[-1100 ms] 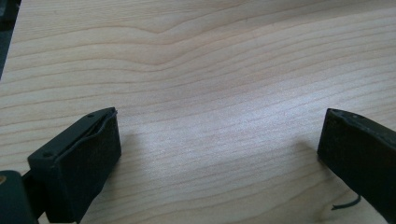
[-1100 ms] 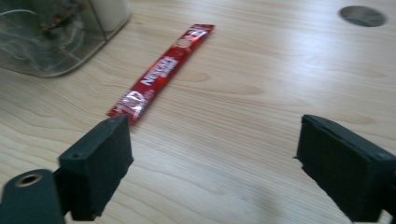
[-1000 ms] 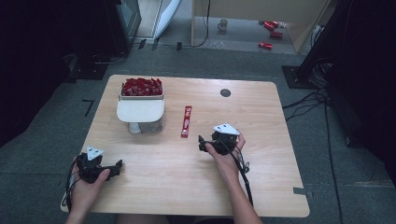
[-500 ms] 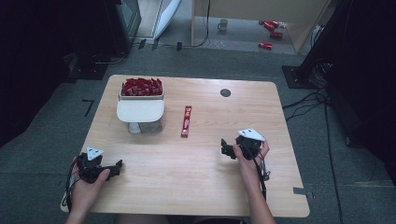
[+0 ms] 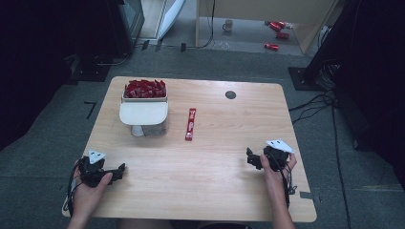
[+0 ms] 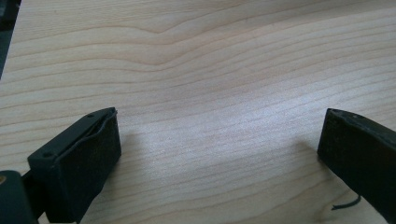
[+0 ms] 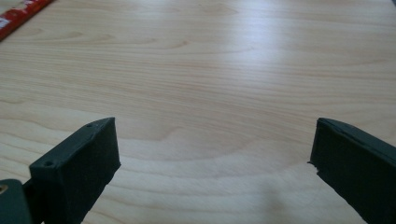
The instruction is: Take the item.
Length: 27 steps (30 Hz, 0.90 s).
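A single red stick packet point(image 5: 190, 124) lies flat near the middle of the wooden table point(image 5: 215, 191); its end also shows at the top left of the right gripper view as the red packet point(image 7: 21, 16). A white box point(image 5: 143, 114) at the back left holds a heap of red packets point(image 5: 144, 88). My left gripper point(image 5: 119, 170) rests low at the near left corner, open, over bare wood point(image 6: 219, 149). My right gripper point(image 5: 250, 158) sits at the near right, jaws pointing left, open with nothing between them point(image 7: 215, 154).
A small dark round hole point(image 5: 230, 94) marks the table's far side. Beyond the table, on the grey floor, lie a mug point(image 5: 229, 25) and some red items point(image 5: 277, 28). Cables point(image 5: 315, 102) trail off to the right.
My right gripper has drawn back from beside the red stick packet toward the near right of the table. The left gripper has stayed put.
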Each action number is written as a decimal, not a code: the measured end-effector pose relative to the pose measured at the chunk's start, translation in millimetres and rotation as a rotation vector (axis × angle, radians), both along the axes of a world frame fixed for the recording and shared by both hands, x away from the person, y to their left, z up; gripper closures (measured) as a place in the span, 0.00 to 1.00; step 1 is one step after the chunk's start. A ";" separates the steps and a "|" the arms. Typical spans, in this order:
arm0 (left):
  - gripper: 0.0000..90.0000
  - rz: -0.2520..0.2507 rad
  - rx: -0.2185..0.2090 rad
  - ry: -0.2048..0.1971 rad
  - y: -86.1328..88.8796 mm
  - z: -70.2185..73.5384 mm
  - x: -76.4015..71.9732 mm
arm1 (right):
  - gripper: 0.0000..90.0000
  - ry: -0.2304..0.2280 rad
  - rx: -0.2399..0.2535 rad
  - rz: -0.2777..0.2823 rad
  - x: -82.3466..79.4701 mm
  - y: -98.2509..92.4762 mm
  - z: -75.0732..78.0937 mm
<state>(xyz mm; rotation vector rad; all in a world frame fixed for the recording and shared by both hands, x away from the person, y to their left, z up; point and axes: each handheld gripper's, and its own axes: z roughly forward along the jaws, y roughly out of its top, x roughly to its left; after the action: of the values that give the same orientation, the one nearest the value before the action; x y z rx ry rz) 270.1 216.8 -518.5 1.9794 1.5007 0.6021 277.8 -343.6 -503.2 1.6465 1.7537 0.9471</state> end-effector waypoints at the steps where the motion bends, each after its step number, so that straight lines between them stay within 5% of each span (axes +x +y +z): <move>1: 0.00 0.000 0.000 0.000 0.0 0.0 0.0 | 0.01 0.003 0.000 -0.008 -1.7 -3.8 -0.8; 19: 0.00 0.000 0.000 0.000 0.0 0.0 0.0 | 0.01 0.062 0.024 -0.122 -35.3 -62.6 -18.5; 27: 0.00 0.000 0.000 0.000 0.0 0.0 -0.1 | 0.01 0.127 -0.048 -0.121 -36.7 -62.2 -23.0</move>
<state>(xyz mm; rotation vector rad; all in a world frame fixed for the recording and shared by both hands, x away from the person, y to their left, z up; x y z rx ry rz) 270.1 216.8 -518.5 1.9792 1.5006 0.6022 241.1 -405.8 -526.2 1.7946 1.7222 0.7545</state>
